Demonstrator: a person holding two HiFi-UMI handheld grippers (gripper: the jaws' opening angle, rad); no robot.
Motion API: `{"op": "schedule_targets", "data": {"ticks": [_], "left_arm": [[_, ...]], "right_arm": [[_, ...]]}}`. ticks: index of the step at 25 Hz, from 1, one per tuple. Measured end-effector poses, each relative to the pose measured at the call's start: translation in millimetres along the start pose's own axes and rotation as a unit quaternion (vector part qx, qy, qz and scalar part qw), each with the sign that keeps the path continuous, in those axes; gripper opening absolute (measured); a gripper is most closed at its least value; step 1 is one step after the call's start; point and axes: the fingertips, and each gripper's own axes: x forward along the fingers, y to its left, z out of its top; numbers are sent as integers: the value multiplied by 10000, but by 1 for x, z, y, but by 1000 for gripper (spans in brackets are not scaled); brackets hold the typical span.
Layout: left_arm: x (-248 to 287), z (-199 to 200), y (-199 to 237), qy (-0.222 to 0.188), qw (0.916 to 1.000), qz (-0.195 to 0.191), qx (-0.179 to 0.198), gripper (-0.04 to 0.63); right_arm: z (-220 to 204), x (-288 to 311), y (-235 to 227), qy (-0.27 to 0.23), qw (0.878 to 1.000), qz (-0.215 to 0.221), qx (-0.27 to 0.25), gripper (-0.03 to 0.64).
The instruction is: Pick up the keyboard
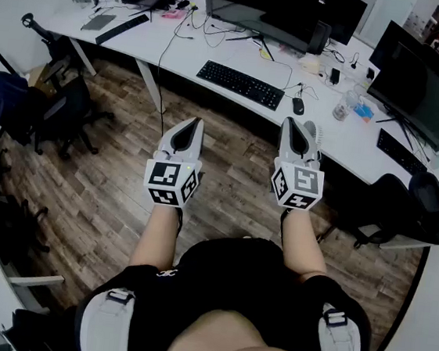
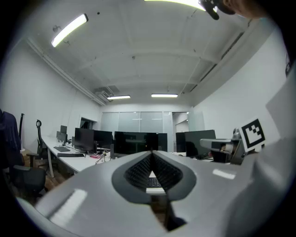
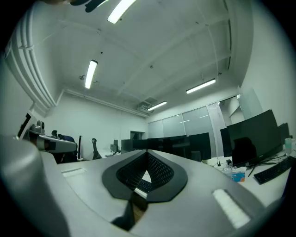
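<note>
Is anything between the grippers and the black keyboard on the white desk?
Nothing visible does. The keyboard lies near the desk edge; the left gripper and right gripper, both shut and empty, point at it over the floor.

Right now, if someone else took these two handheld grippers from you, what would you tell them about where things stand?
Left gripper: jaws shut, empty, held over the wooden floor, short of the white desk.
Right gripper: also shut and empty, alongside the left.
Black keyboard: flat on the desk just ahead, with a mouse at its right end.
Done: nothing yet; the keyboard is untouched.
Left: reach forward, open the jaws, grip the keyboard, lift it.
</note>
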Motion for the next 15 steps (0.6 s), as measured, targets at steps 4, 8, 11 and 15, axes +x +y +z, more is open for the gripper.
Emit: {"op": "schedule_targets", "data": {"ticks": [4,8,11,15], "left_arm": [[-11,-2,12,18,10000,-7,23,54],[-14,-10,23,49,9995,-28,-315,54],[-11,-17,27,115,9997,22,-233,54],[3,-21,35,134,9995,-49,-264,54]], "right_arm": [[-4,-5,13,8,9999,-137,-6,-5],[-4,-5,16,-36,9998,-196,-7,-5],[-8,-1,12,-32,9995,-303,-41,-5],[-15,12,11,-68,9990,-407,-167,-5]]}}
